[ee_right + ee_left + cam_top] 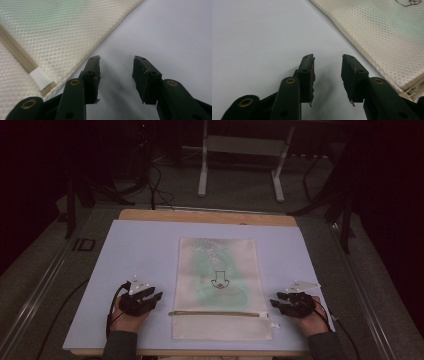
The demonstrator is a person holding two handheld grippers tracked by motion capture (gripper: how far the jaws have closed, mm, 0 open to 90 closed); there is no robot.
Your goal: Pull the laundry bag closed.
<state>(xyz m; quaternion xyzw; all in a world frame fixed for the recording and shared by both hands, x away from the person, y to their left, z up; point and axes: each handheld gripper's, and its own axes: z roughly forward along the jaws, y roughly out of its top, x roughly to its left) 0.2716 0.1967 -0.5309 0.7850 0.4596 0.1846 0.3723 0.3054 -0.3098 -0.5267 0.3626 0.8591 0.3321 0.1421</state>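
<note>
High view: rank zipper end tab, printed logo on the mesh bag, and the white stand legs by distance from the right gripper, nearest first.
From the right gripper:
1. Zipper end tab, just below and beside it at the mesh bag's right edge.
2. Printed logo, to its left at the bag's middle.
3. White stand legs, on the floor beyond the table's far edge.

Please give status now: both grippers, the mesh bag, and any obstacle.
Left gripper open, empty, left of bag. Right gripper open, empty, right of it. Mesh bag flat on mat, untouched. Nothing in the way.
</note>
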